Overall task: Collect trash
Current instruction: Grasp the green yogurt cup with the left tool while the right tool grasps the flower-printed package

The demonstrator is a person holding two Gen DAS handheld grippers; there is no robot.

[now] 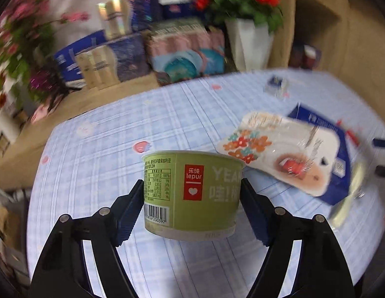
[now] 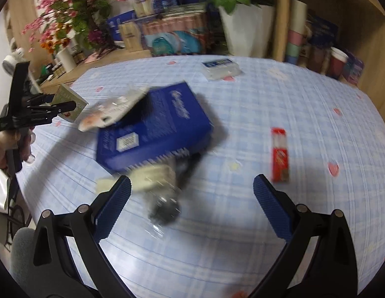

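While right claw (image 2: 192, 196) gapes, left claw (image 1: 192, 196) clamps green cup (image 1: 192, 193).

We see a green cup (image 1: 192, 193) upright. Right of it: a floral tray (image 1: 279, 151) tilted on a blue box (image 2: 152, 126), a blurred bottle (image 2: 162, 191) and a red packet (image 2: 280, 155).

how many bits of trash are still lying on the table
5: blue box, white floral wrapper on it, clear bottle by its near end, red packet, far clear packet. More may be hidden.
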